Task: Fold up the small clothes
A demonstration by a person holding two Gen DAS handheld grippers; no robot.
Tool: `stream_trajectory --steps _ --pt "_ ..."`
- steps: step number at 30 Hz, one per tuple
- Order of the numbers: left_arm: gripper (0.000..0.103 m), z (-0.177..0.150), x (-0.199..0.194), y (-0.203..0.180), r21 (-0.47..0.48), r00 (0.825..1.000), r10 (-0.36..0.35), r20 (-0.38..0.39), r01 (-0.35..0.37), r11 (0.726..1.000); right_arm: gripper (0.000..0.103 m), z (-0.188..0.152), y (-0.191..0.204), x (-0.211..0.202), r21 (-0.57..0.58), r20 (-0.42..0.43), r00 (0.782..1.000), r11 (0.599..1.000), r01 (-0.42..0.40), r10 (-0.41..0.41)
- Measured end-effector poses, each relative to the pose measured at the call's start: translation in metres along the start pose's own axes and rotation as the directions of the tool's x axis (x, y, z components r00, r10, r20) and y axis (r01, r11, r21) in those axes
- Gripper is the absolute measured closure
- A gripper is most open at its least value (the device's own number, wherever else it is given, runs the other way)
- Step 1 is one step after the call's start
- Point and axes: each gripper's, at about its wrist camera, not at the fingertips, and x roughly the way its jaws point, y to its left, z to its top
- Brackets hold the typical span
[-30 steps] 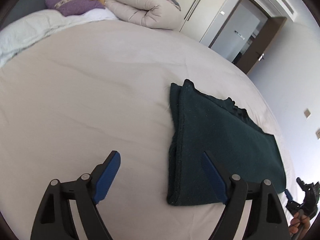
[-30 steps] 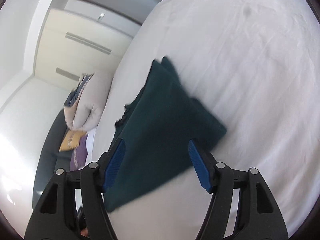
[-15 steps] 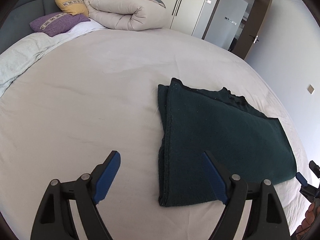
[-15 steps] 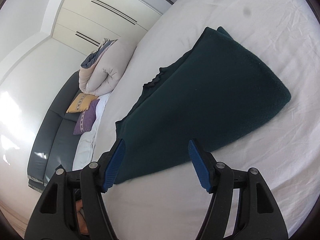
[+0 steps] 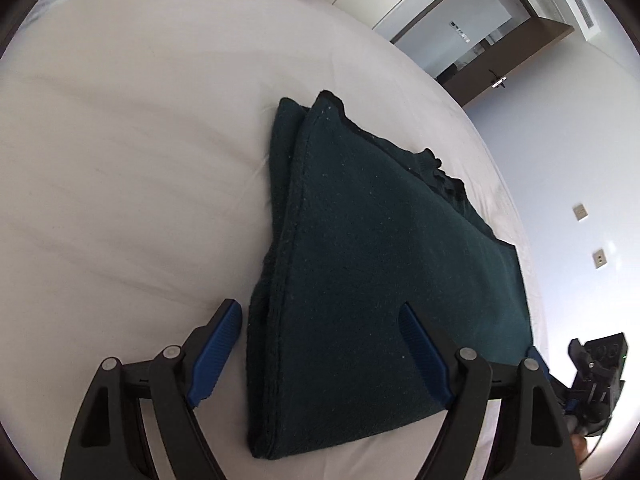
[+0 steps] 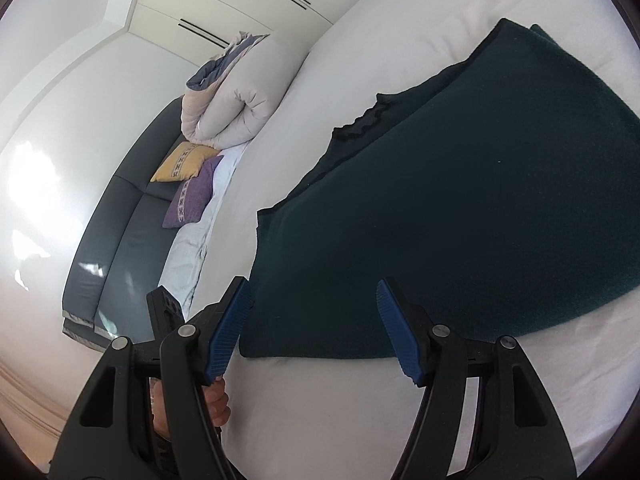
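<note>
A dark green knitted garment [image 5: 380,260] lies folded into a long flat stack on the white bed sheet [image 5: 120,160]. My left gripper [image 5: 320,312] hovers just over its near end. The jaws straddle the stacked left edge, are closing a little, and no pad presses the cloth. In the right wrist view the same garment [image 6: 460,200] stretches away to the right. My right gripper [image 6: 313,286] stands open above its near left corner, with the cloth edge showing between the fingers and nothing gripped.
A rolled beige duvet [image 6: 236,92], a yellow cushion [image 6: 184,162] and a purple cushion [image 6: 192,196] lie by the dark padded headboard [image 6: 120,232]. A hand [image 6: 218,398] shows behind my right gripper. A brown door [image 5: 500,76] stands open beyond the bed.
My left gripper has dipped and come in closer over the garment's near end. My right gripper has swung round, so the garment now lies further right and fills more of its view.
</note>
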Motion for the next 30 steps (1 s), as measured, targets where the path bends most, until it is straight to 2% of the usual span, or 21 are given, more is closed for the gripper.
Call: stream_trajectory --steps 4,10,17,19,21,23,25,26,28,30 --pt "0.022 0.010 0.004 0.016 -0.092 0.989 -0.123 -0.076 0.116 0.989 0.038 0.002 -0.001 0.011 0.004 -0.019 1.000 1.000 -0.019 0.020" --pt "0.026 0.016 0.011 0.022 -0.141 0.957 -0.205 -0.204 0.178 0.974 0.038 0.000 -0.005 0.020 0.018 -0.045 0.999 1.000 -0.023 0.023" --pt "0.035 0.005 0.016 0.028 -0.251 0.905 -0.339 -0.258 0.276 0.928 0.038 0.001 -0.007 0.026 0.040 -0.065 0.998 0.999 -0.024 0.026" --pt "0.045 0.004 0.017 0.031 -0.283 0.894 -0.372 -0.248 0.300 0.911 0.038 0.003 -0.004 0.030 0.037 -0.076 0.997 0.999 -0.027 0.030" --pt "0.062 0.003 0.018 0.039 -0.333 0.878 -0.424 -0.224 0.340 0.880 0.038 0.004 0.001 0.035 0.027 -0.089 0.996 0.999 -0.028 0.030" --pt "0.074 0.002 0.016 0.047 -0.359 0.874 -0.446 -0.191 0.361 0.861 0.038 0.007 0.008 0.044 0.008 -0.112 0.993 1.000 -0.030 0.031" --pt "0.082 0.001 0.014 0.056 -0.391 0.866 -0.481 -0.139 0.398 0.830 0.038 0.012 0.014 0.057 -0.008 -0.147 0.989 1.000 -0.025 0.023" --pt "0.090 0.001 0.012 0.060 -0.404 0.865 -0.488 -0.119 0.407 0.820 0.038 0.014 0.017 0.064 -0.016 -0.164 0.986 1.000 -0.020 0.017" --pt "0.091 0.001 0.010 0.068 -0.425 0.859 -0.506 -0.080 0.430 0.797 0.038 0.020 0.022 0.081 -0.033 -0.192 0.981 0.999 -0.013 0.007" --pt "0.092 -0.001 0.009 0.072 -0.428 0.857 -0.512 -0.057 0.442 0.788 0.038 0.023 0.027 0.096 -0.039 -0.210 0.978 0.999 -0.009 0.001"
